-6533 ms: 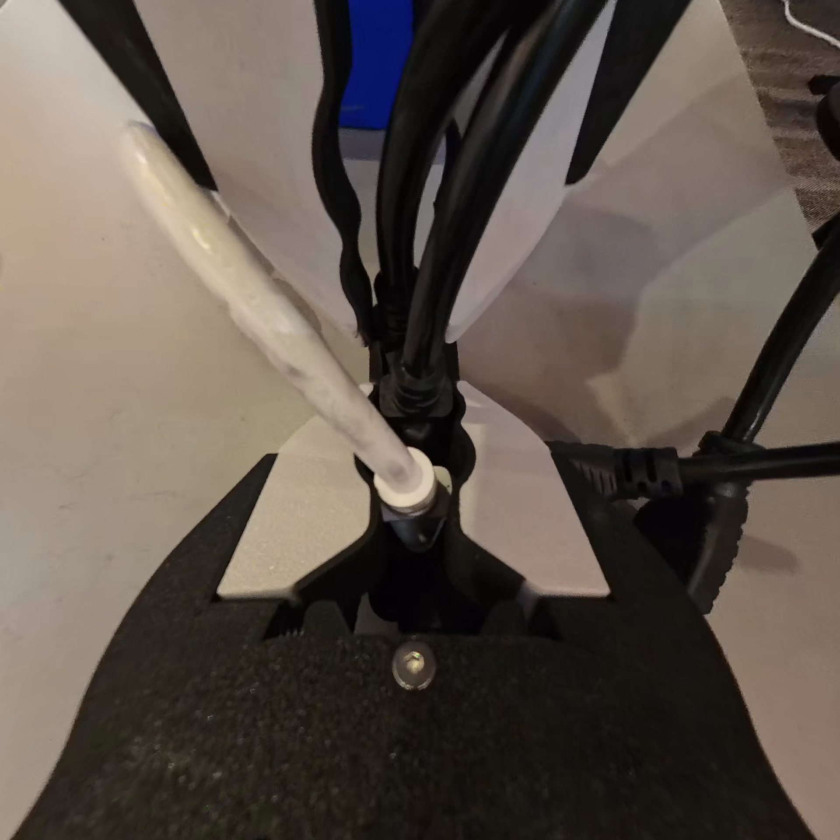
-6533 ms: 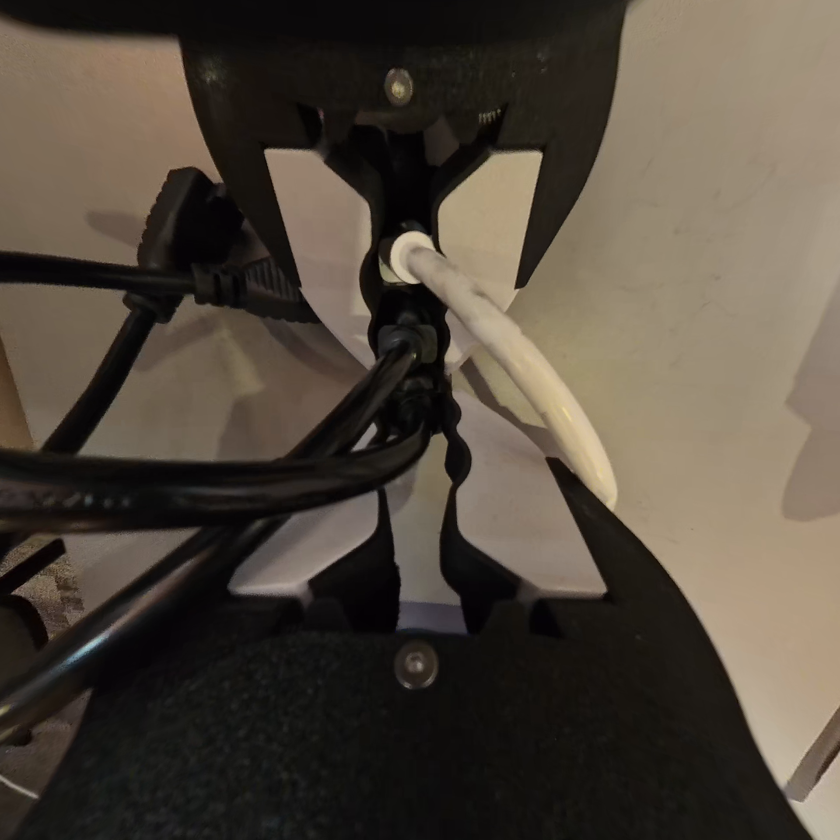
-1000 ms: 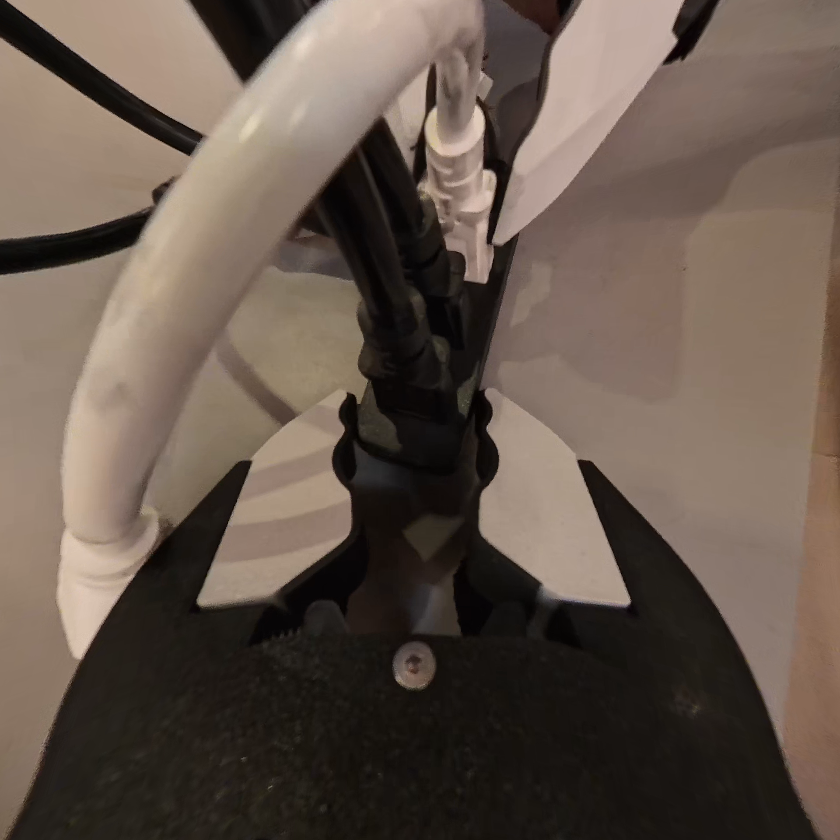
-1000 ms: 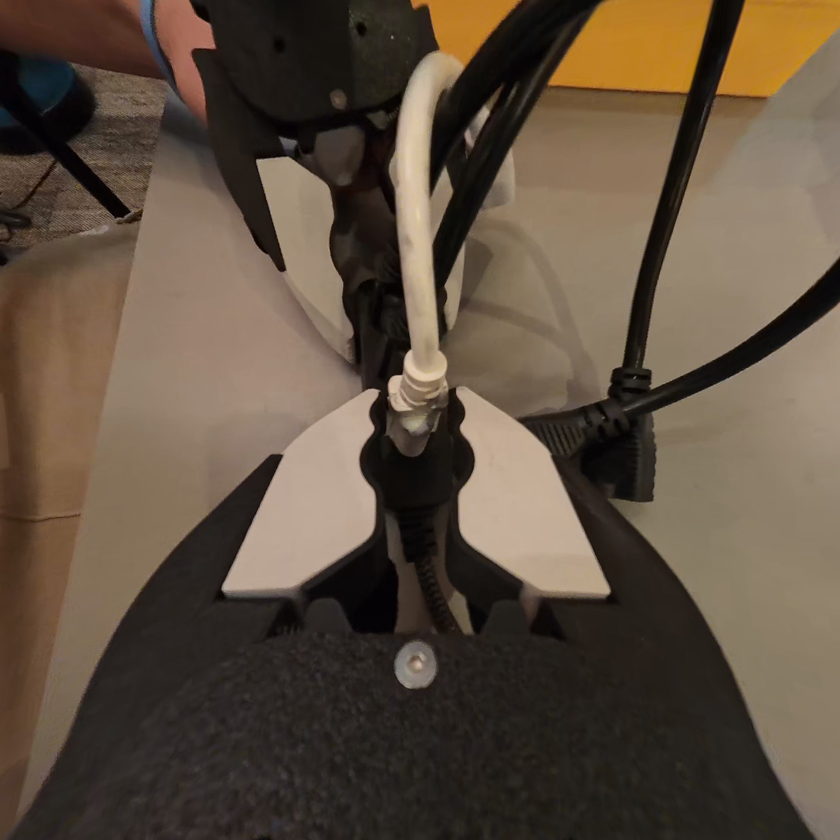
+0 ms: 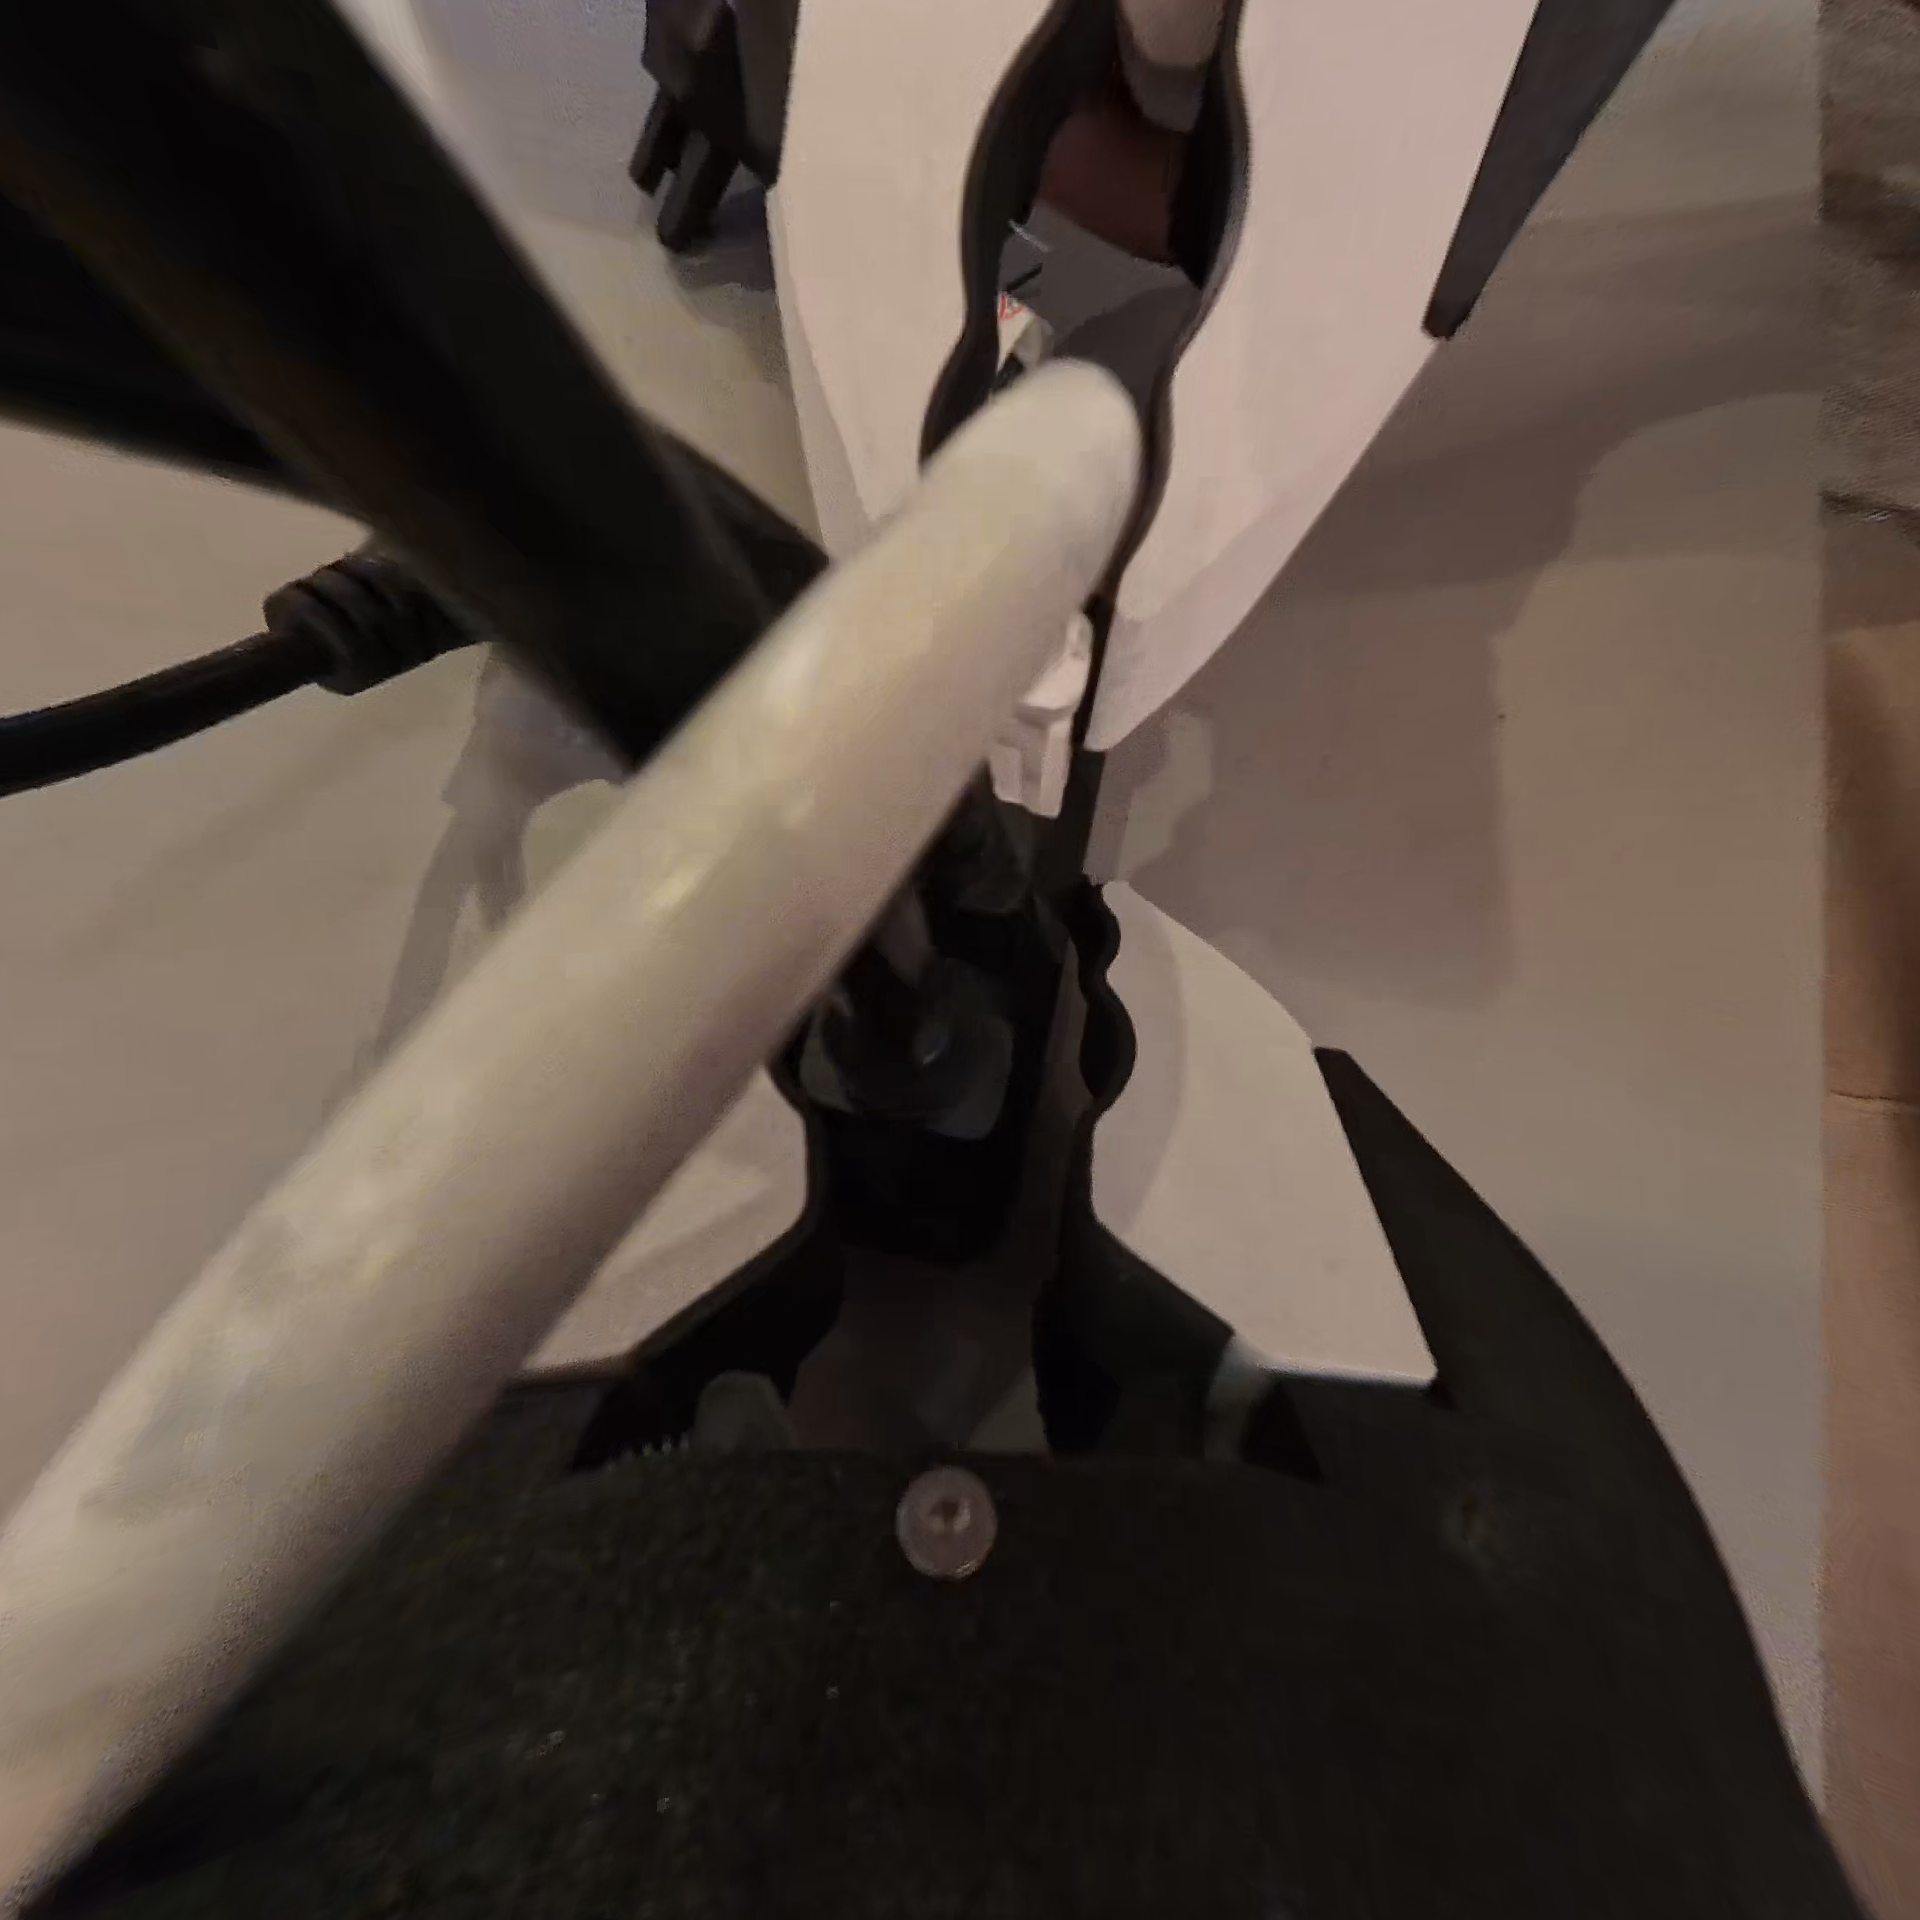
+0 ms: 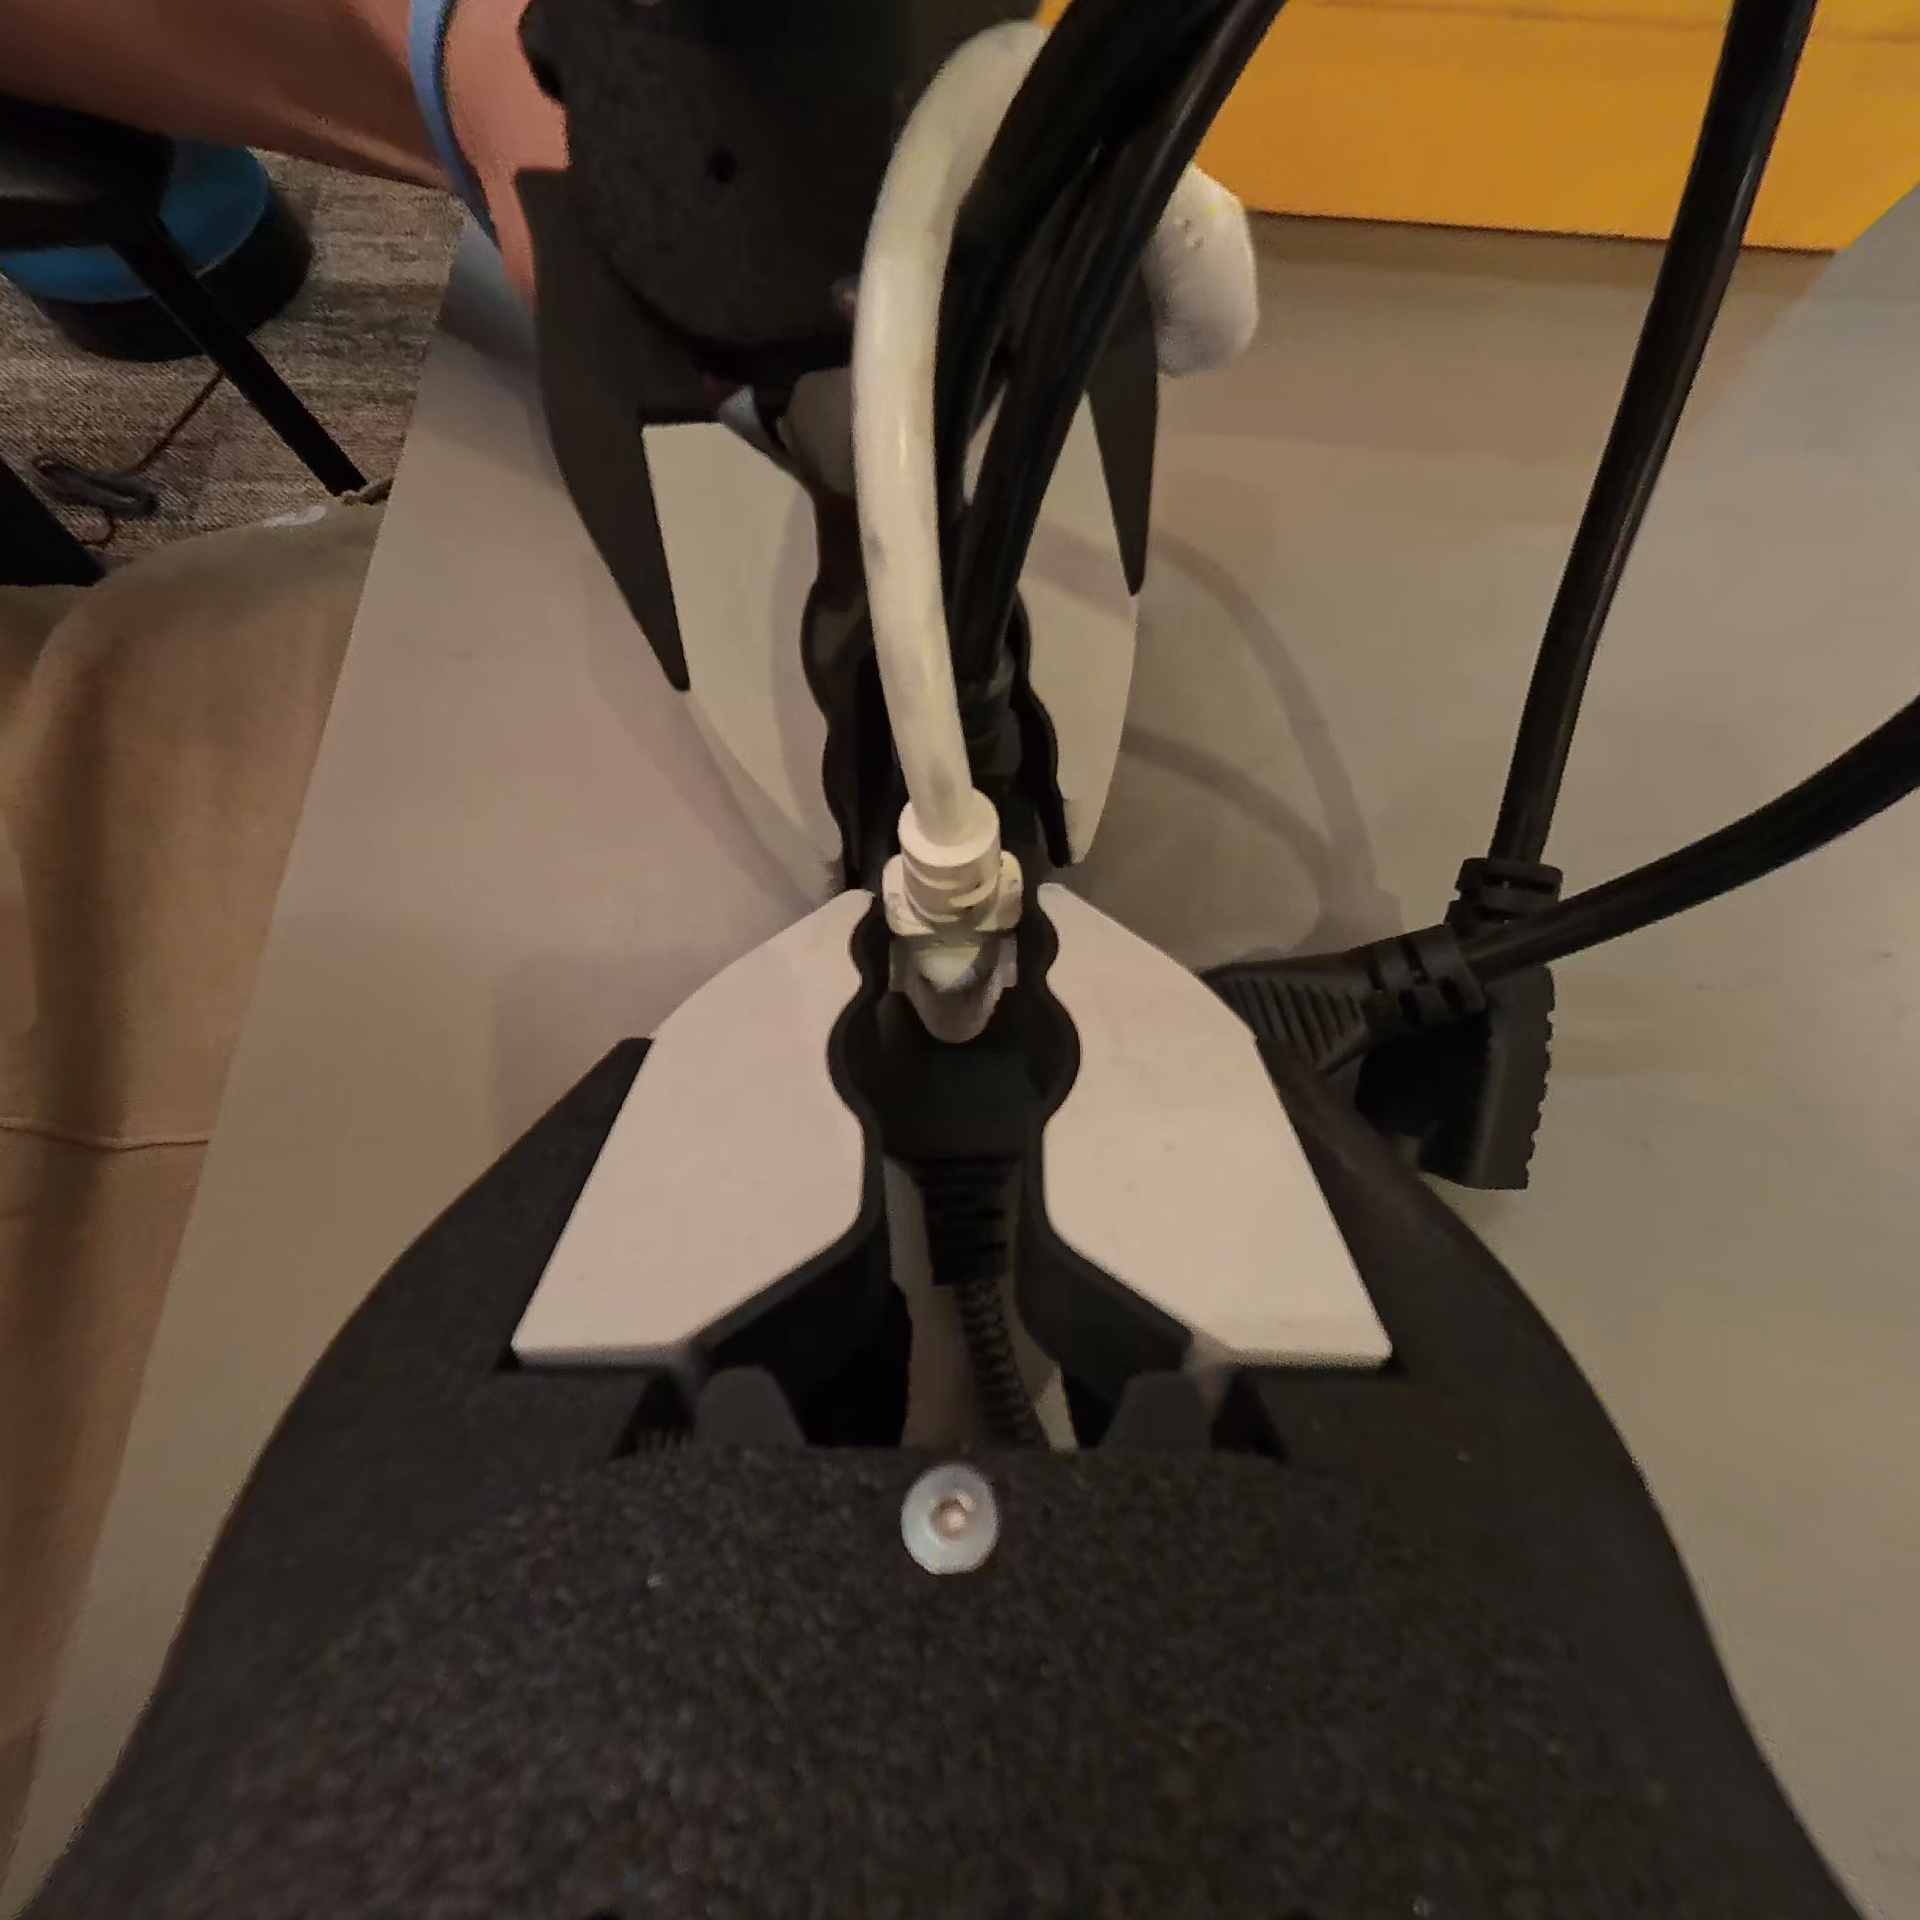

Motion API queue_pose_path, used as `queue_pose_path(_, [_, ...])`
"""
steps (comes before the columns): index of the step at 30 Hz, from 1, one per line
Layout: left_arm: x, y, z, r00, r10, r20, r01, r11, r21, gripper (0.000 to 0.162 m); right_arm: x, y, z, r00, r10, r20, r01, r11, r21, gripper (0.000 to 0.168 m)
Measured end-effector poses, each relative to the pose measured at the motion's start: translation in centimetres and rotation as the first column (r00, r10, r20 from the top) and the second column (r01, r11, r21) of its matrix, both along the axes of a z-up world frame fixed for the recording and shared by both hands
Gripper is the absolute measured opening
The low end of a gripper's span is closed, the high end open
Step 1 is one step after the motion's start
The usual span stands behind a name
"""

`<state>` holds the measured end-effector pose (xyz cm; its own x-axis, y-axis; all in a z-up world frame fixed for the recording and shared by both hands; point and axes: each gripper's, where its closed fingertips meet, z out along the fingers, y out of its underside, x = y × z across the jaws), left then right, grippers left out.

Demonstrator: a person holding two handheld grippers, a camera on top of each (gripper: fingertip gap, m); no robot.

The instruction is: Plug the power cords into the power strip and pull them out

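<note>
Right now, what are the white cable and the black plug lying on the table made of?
Thick white round cable: likely flexible PVC or rubber jacket, satin sheen, scuffed grey marks, bends smoothly. Black ribbed plug on the grey table: apparently moulded matte plastic or rubber, with grip ridges and strain-relief rings.

A thick white cable (image 5: 665, 997), blurred, crosses the left wrist frame and hides most of what the left gripper (image 5: 966, 1049) clamps. Black cords (image 6: 1049, 343) run off the right wrist frame's top edge.
</note>
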<state>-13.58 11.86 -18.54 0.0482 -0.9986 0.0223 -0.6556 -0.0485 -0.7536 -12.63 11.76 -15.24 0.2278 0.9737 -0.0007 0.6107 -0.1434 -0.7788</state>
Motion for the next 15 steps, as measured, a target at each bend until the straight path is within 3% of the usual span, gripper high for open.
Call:
queue_pose_path(5, [0.03, -0.02, -0.16, 1.0, 0.019, -0.009, -0.019, 0.998, 0.054, 0.047, -0.73, 0.27, -0.17, 0.998, -0.067, 0.01, 0.067, 0.998, 0.006, 0.026])
queue_pose_path(15, [0.17, -0.52, -0.22, 1.0, 0.003, -0.02, -0.002, 0.997, 0.073, 0.047, 0.1, -0.58, -0.46, 0.984, -0.003, 0.177, 0.011, 0.999, -0.041, 0.026])
